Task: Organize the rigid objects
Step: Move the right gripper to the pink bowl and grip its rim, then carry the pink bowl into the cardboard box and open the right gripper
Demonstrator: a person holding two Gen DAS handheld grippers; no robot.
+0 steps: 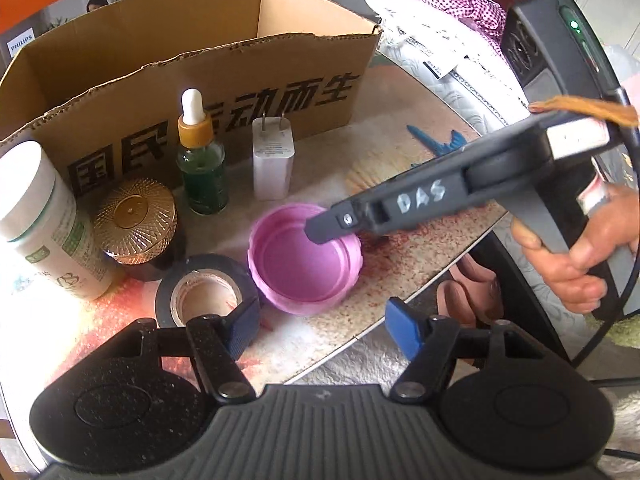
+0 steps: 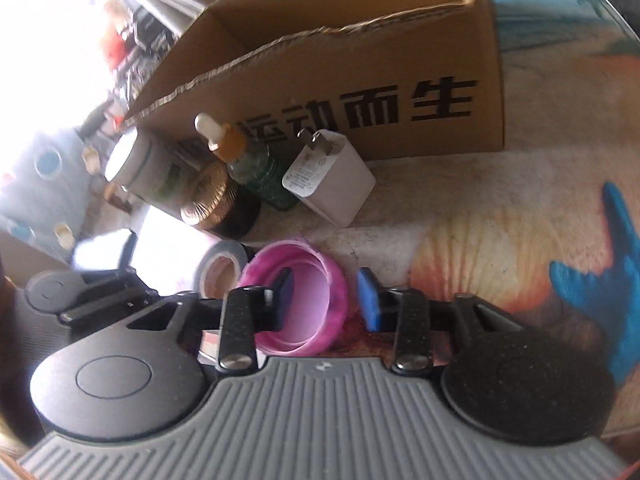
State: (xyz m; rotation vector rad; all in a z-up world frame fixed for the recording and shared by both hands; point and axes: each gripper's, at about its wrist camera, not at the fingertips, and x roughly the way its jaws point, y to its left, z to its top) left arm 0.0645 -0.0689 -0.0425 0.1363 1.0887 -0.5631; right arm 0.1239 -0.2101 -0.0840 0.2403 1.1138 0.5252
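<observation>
1. The left gripper point(image 1: 320, 326) hangs open over the table point(image 1: 400, 252) edge; its left pad overlaps a black tape roll point(image 1: 206, 292).
2. The right gripper point(image 1: 320, 232), held in a hand point(image 1: 580, 256), reaches in from the right with a fingertip inside the pink lid point(image 1: 306, 262).
3. Behind stand a white bottle point(image 1: 44, 220), a gold-lidded jar point(image 1: 138, 224), a dropper bottle point(image 1: 202, 160) and a charger point(image 1: 273, 160).
4. An open cardboard box point(image 1: 192, 72) stands behind them.

Matt corrugated cardboard box point(image 1: 192, 92); smooth pink plastic lid point(image 1: 304, 264); ribbed, glossy gold jar cap point(image 1: 134, 216); glossy black tape roll point(image 1: 206, 292); green glass dropper bottle point(image 1: 202, 176).
</observation>
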